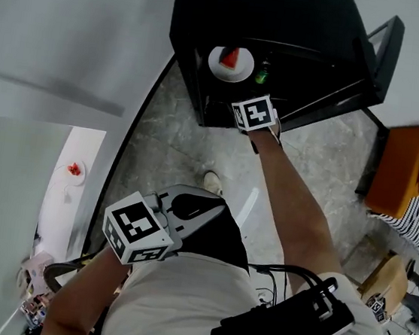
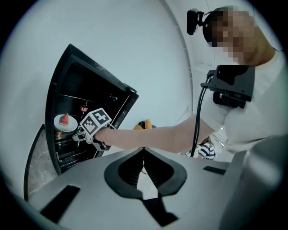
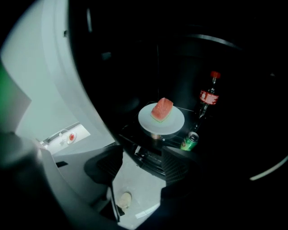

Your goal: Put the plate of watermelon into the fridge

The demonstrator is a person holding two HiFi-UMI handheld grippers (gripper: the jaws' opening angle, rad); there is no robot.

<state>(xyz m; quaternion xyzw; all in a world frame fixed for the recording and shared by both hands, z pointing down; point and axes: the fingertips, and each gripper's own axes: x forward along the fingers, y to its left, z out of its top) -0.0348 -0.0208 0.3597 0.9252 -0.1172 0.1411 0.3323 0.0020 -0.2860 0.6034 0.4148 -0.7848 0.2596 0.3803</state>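
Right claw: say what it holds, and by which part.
Nothing. The right claw stands open and empty, short of the plate, which sits with the watermelon inside the fridge.

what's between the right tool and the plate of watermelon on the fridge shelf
Nothing visible. The right tool, jaws apart and empty, faces the white round plate of red watermelon directly; the green can and dark cola bottle stand to its right.

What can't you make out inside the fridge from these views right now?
- What the plate rests on: right gripper view, too dark beneath it.
- Fridge shelves below: right gripper view, dark, partly behind the right tool.
- Cola bottle label print: right gripper view, too small.
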